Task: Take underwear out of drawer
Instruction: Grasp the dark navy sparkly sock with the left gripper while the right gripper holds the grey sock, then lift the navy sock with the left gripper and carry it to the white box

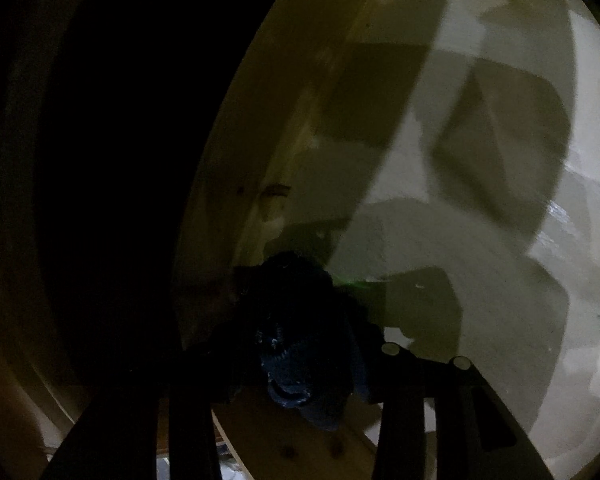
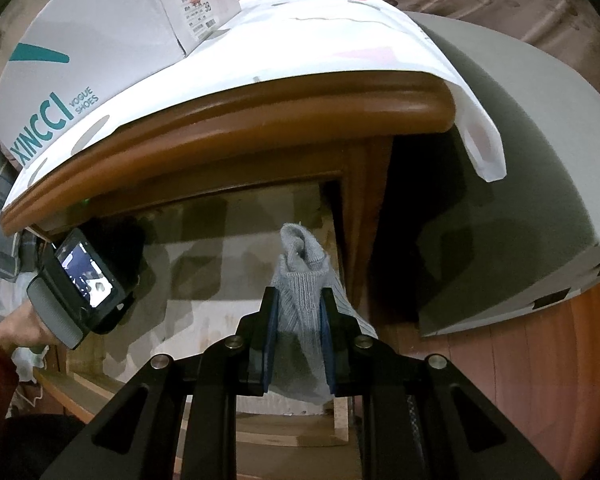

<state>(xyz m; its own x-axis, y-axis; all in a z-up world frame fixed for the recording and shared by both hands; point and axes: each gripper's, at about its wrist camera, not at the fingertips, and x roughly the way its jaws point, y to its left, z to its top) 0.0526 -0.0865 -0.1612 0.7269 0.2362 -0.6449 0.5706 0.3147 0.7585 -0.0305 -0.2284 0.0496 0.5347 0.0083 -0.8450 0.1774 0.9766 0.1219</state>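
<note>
In the left wrist view my left gripper (image 1: 294,350) reaches into the dim open drawer (image 1: 284,448), shut on a bunched dark blue knitted garment (image 1: 296,364) that hangs between its dark fingers above the wooden front edge. In the right wrist view my right gripper (image 2: 298,312) is shut on a grey ribbed knitted garment (image 2: 300,264), held upright over the drawer's right side (image 2: 336,412). The left gripper's camera housing (image 2: 84,280) shows at the left under the cabinet top, with its fingertips hidden in shadow.
The drawer floor is lined with pale paper (image 2: 220,280). A brown wooden cabinet top (image 2: 260,120) overhangs the drawer, covered by a white patterned cloth (image 2: 320,40) with a shoe box (image 2: 80,60) on it. A grey padded surface (image 2: 520,160) lies at the right. A person's hand (image 2: 16,328) holds the left gripper.
</note>
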